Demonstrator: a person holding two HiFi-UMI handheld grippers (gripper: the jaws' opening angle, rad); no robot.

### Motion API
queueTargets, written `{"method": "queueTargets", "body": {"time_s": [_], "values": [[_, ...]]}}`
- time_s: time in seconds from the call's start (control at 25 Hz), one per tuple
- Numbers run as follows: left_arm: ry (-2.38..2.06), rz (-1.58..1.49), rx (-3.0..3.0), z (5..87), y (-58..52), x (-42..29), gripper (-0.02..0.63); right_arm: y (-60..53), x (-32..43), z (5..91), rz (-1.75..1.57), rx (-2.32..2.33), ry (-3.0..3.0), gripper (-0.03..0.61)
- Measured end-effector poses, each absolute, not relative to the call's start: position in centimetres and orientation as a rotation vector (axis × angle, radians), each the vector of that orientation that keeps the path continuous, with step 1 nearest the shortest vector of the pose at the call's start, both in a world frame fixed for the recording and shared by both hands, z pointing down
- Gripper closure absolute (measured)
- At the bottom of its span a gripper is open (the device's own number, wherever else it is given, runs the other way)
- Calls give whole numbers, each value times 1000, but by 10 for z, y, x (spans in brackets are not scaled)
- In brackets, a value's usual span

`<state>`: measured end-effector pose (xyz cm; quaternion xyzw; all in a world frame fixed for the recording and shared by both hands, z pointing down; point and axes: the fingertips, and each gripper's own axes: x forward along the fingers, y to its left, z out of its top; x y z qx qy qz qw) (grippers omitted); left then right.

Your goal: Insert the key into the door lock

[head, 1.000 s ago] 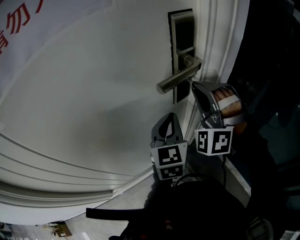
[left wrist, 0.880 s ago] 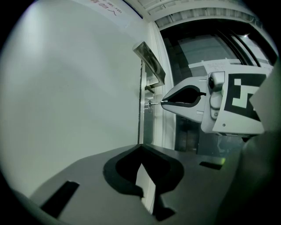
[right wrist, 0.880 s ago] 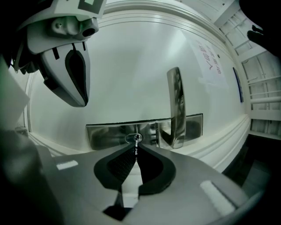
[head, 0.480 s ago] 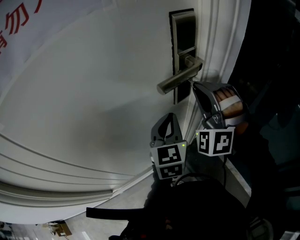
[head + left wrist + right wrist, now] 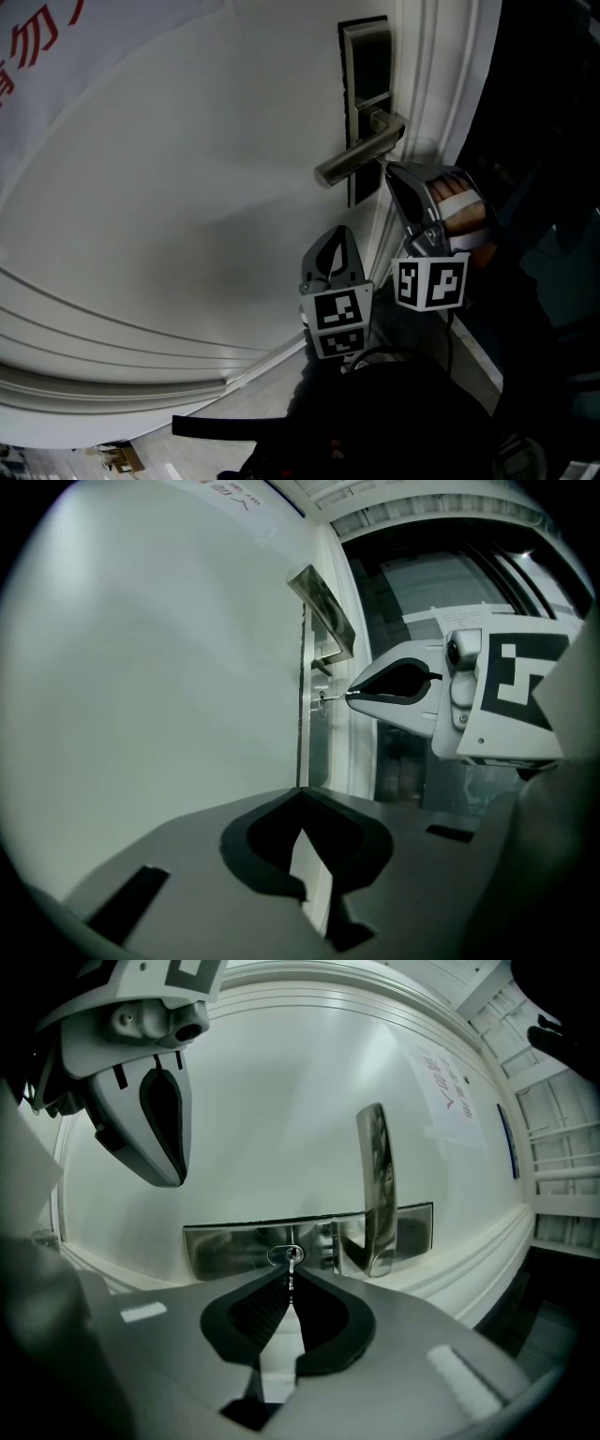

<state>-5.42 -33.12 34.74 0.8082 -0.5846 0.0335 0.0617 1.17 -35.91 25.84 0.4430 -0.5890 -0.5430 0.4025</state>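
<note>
1. R gripper (image 5: 291,1277) is clenched on the key (image 5: 292,1262). Only a short bit of blade shows past its tips.
2. Key tip sits at the keyhole (image 5: 284,1255) in the lock plate (image 5: 230,1246). Can't tell how deep it's in.
3. Handle (image 5: 375,1185) is just beside the keyhole, w/ the door (image 5: 281,1101) behind.
4. L gripper (image 5: 300,797) is closed on nothing and hangs near the door below the lock, apart from R.
5. Risks, as I judge them:
   - If the blade's tilted vs. the slot, a push could jam it or skid it across the plate.
   - The grip's on a thin part, so the key may twist or slip in the jaws under load.
   - R body is close under the handle and a lift could knock it.
   - Push straight, w/ little force.
</note>
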Motion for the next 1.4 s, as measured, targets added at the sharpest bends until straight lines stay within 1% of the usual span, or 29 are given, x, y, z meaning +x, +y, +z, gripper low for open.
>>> {"method": "queueTargets", "body": {"time_s": [1.4], "values": [[-1756,112,2455,348,-332,-57,612,-364,8,258,-1370,1113,-1483,565]]}}
